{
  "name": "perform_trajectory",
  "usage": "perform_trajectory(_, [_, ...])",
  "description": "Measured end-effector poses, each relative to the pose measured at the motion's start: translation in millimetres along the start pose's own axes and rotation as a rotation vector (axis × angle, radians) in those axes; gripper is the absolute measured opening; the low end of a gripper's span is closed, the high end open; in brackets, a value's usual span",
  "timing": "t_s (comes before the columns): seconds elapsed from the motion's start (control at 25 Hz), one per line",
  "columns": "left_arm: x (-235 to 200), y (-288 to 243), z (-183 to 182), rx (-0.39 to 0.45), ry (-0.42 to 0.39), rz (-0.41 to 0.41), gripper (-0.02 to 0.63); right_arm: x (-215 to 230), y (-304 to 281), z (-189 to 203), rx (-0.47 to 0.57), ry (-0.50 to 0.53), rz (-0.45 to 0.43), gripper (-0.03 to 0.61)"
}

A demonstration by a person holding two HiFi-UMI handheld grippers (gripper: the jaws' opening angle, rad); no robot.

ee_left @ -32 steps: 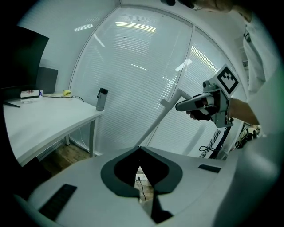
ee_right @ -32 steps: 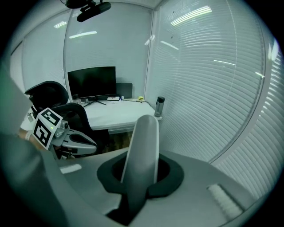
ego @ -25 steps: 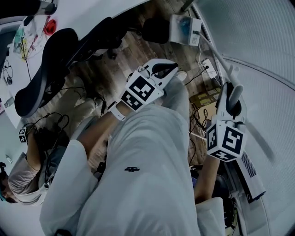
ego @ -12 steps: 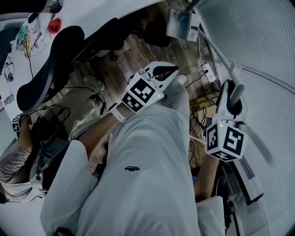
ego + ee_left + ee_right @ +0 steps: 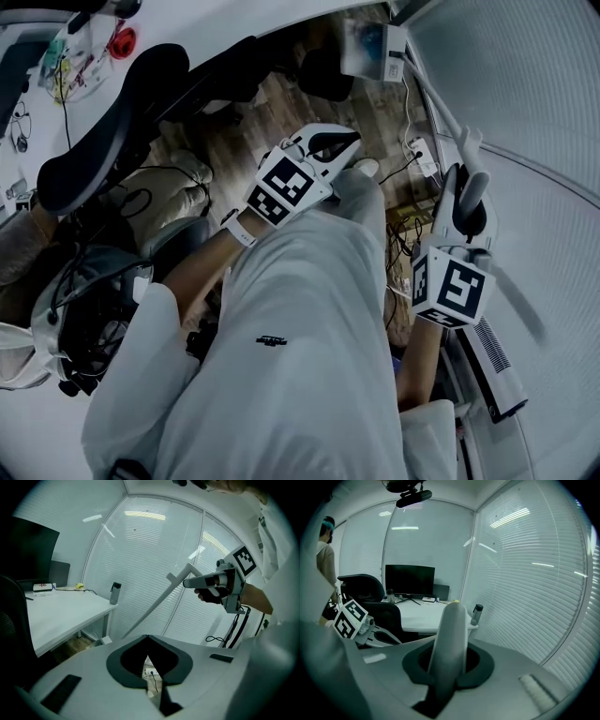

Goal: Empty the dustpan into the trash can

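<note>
The right gripper (image 5: pixel 466 187) at 3 o'clock pinches the long pale-grey dustpan handle (image 5: pixel 450 630). The left gripper (image 5: pixel 349 142) has its jaws pressed together, empty. Tilting early could spill debris on the wooden floor (image 5: pixel 281 103) (no trash can visible).

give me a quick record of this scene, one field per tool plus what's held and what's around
left tool: shut, nothing in it
right tool: shut on handle
handle: long, pale, sticks out past the jaws
desk: white, bears monitor and bottle
chair: dark, beside the desk
floor: wood, with cables
trash can: not seen in any view
</note>
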State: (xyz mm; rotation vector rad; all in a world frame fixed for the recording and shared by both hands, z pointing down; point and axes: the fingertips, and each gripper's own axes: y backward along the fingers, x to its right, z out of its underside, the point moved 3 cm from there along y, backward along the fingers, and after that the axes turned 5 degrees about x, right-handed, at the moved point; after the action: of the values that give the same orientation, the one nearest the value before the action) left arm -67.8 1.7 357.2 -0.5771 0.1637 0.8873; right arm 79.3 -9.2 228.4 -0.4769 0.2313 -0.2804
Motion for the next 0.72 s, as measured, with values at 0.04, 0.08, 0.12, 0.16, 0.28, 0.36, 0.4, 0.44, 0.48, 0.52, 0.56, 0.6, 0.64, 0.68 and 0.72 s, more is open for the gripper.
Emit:
perform_trajectory(0.04, [-0.9,1.2,0.0,0.002,0.003,-0.004,0.008,-2.1,-0.2,-0.3,0.001,0.007,-0.005,0.048])
perform_trajectory(0.08, [-2.1,2.1,-0.4,0.004,0.004,-0.01,0.008,-4.0,-0.6,-0.9,0.002,0.014,-0.011,0.048])
perform_trajectory(0.12, [-3.6,2.5,-1.7,0.007,0.0,-0.018,0.008,-5.6,-1.3,-1.7,0.003,0.02,-0.016,0.048])
perform_trajectory(0.16, [-5.3,2.0,-4.0,0.012,-0.009,-0.028,0.008,-6.9,-2.0,-2.6,0.004,0.025,-0.021,0.048])
perform_trajectory(0.28, [-7.5,-5.1,-18.2,0.044,-0.043,-0.043,0.008,-11.0,-3.4,-3.4,0.006,0.031,-0.029,0.049])
perform_trajectory(0.36, [-4.2,-13.1,-31.3,0.074,-0.075,-0.037,0.008,-13.7,-3.0,-2.9,0.006,0.03,-0.032,0.049])
perform_trajectory(0.4, [-1.4,-18.0,-37.1,0.086,-0.093,-0.03,0.008,-14.6,-2.6,-2.9,0.005,0.029,-0.034,0.049])
perform_trajectory(0.44, [1.7,-23.6,-41.3,0.095,-0.109,-0.02,0.008,-15.1,-2.2,-3.0,0.005,0.029,-0.036,0.049])
perform_trajectory(0.48, [4.4,-29.4,-43.3,0.099,-0.12,-0.008,0.008,-15.6,-2.0,-3.3,0.004,0.028,-0.038,0.049])
perform_trajectory(0.52, [6.5,-34.7,-43.2,0.095,-0.125,0.006,0.008,-16.5,-2.0,-3.8,0.004,0.028,-0.041,0.049])
perform_trajectory(0.56, [8.5,-39.4,-41.9,0.089,-0.127,0.023,0.011,-17.9,-2.0,-4.5,0.004,0.028,-0.043,0.049])
perform_trajectory(0.6, [10.7,-43.4,-40.7,0.085,-0.13,0.043,0.036,-19.2,-2.1,-5.2,0.004,0.03,-0.046,0.049])
perform_trajectory(0.64, [13.0,-47.3,-40.2,0.084,-0.14,0.063,0.075,-20.2,-2.1,-5.8,0.005,0.031,-0.048,0.05])
perform_trajectory(0.68, [14.8,-51.1,-40.2,0.083,-0.157,0.077,0.095,-20.6,-2.1,-6.4,0.006,0.032,-0.05,0.051])
perform_trajectory(0.72, [16.1,-54.8,-40.4,0.082,-0.178,0.084,0.102,-20.7,-1.8,-6.9,0.006,0.031,-0.051,0.051])
